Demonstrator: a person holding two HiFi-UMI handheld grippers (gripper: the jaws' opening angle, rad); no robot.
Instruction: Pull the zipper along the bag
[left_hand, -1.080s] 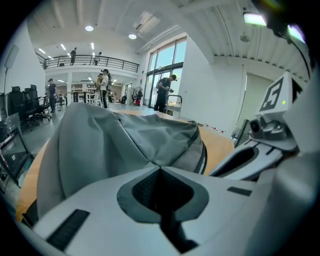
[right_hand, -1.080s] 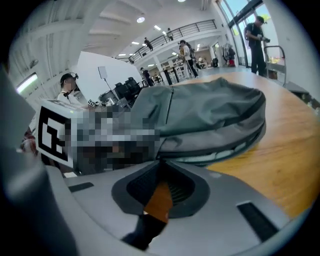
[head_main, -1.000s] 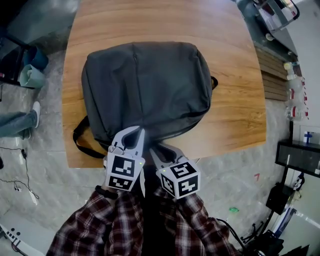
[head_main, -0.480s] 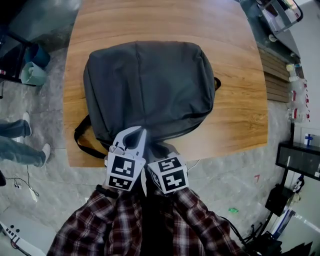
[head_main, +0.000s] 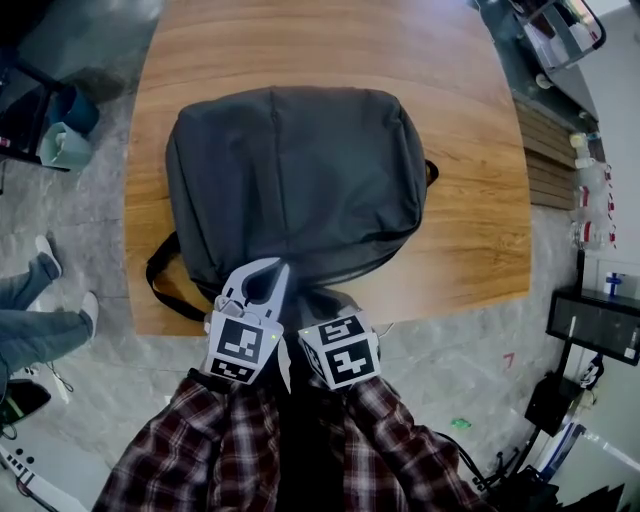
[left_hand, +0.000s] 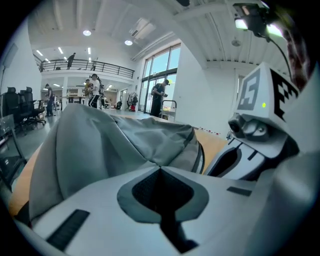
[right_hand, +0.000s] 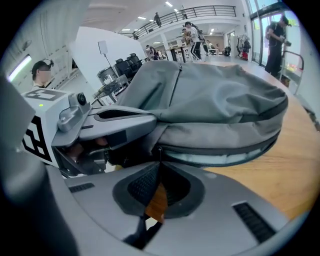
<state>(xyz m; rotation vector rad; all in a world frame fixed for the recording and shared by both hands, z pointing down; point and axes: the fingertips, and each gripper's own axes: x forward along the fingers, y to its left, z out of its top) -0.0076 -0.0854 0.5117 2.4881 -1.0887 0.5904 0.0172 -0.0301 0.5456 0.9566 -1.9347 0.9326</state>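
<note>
Closest to you, your left claw is closed, pinching the near edge of the grey bag. Just beside it, your right claw is closed on the zipper pull at that same edge. Beyond them, the bag lies across the wooden tabletop

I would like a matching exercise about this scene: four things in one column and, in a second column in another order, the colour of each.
Things:
1. backpack
2. table
3. sleeves
4. strap at the backpack's left side

Colours:
a. black
b. red plaid
c. dark grey
d. light brown wood

Pairs: 1-c, 2-d, 3-b, 4-a
</note>
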